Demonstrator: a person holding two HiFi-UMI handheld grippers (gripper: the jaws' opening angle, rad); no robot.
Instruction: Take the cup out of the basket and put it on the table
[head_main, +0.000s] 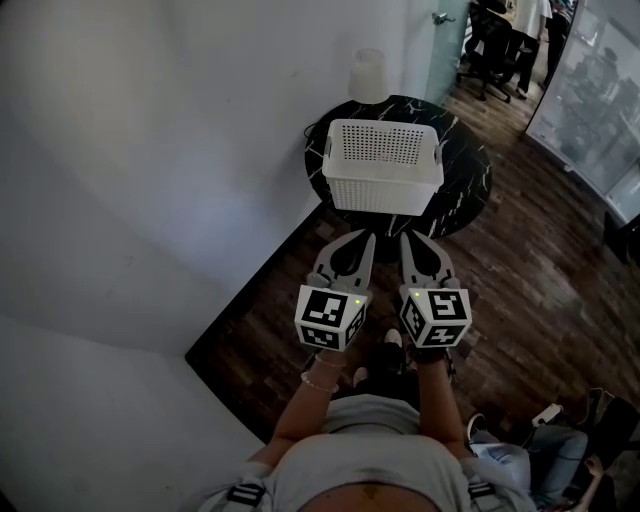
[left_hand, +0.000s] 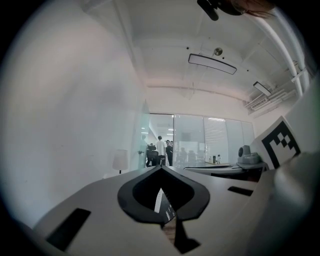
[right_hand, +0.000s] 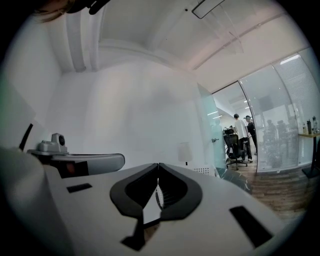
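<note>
White perforated basket (head_main: 383, 196) on a black, white-veined table (head_main: 467, 188) over dark brown plank floor (head_main: 540, 290).

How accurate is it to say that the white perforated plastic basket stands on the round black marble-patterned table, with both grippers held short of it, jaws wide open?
Only the jaws are wrong: the left gripper view and right gripper view show the left gripper and right gripper shut, empty. The white plastic basket does stand on the black table, both grippers short of it.
</note>
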